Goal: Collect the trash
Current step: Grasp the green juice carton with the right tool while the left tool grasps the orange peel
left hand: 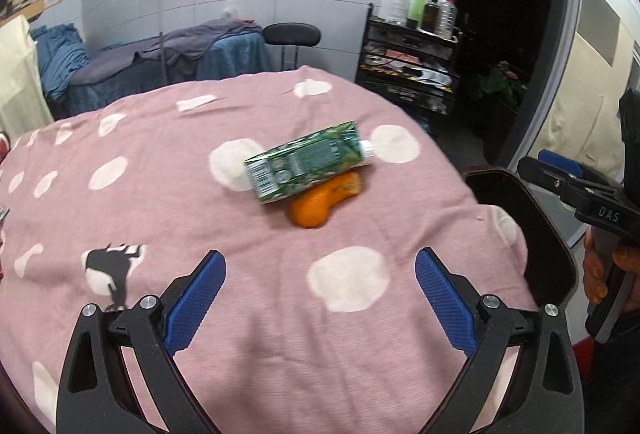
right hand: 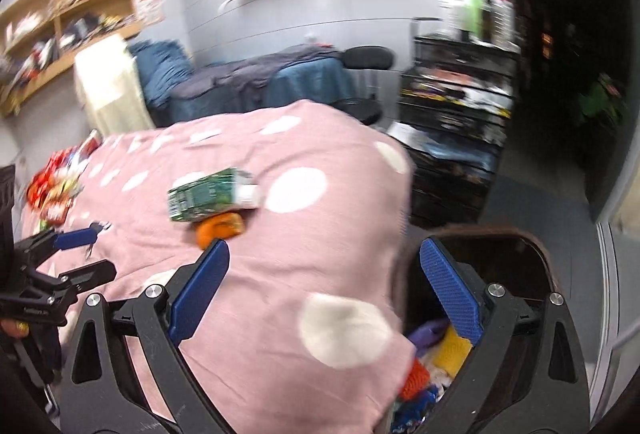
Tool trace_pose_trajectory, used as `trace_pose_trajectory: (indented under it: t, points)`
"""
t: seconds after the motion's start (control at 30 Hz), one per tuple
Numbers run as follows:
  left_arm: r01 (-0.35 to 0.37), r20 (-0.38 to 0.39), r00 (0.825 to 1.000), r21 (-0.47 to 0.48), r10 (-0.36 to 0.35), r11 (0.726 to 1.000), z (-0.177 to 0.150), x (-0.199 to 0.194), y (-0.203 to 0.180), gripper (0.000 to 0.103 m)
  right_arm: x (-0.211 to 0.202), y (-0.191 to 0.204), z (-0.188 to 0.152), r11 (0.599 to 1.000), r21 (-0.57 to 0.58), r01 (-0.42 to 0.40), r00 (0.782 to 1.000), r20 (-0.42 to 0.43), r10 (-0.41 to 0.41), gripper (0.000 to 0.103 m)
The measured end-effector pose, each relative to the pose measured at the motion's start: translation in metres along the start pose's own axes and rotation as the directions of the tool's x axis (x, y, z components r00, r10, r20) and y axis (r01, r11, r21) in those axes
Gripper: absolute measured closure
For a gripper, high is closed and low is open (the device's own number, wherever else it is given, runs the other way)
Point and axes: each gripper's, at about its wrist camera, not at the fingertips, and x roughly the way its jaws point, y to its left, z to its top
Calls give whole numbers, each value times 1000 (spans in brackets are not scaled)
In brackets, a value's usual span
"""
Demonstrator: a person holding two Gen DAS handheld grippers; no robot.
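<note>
A flattened green carton (left hand: 308, 164) with a white cap lies on the pink dotted cloth (left hand: 200, 194), partly on top of an orange piece of peel (left hand: 324, 204). My left gripper (left hand: 320, 290) hangs open over the cloth, short of both, with nothing between its blue pads. In the right wrist view the carton (right hand: 208, 194) and the peel (right hand: 220, 228) lie just beyond the left finger. My right gripper (right hand: 324, 258) is open and empty, straddling the table edge and the dark bin (right hand: 536, 254).
The bin (left hand: 532, 234) stands at the table's right edge and holds several colourful scraps (right hand: 436, 358). Snack wrappers (right hand: 56, 190) lie at the table's far left. A black trolley with bottles (left hand: 416, 46), a stool (left hand: 292, 34) and a covered bed (left hand: 160, 58) stand behind.
</note>
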Motion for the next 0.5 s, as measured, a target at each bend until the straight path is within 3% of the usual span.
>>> trace_pose_trajectory:
  t: [0.3,0.43,0.5]
  points:
    - [-40,-24,999,-39,39,998,-2,11,36,11,55,64,29,976,-200,-89,994,-77,75,8]
    - [-54,-19,998,-71,53,996,-1,14,51,11,90,104,37,928,-359,-99,991,-122,58,8]
    - [-58,-22,998,-94,56,994,-2,15,60,11,110,127,37,885,-455,-99,990,-138,40,8]
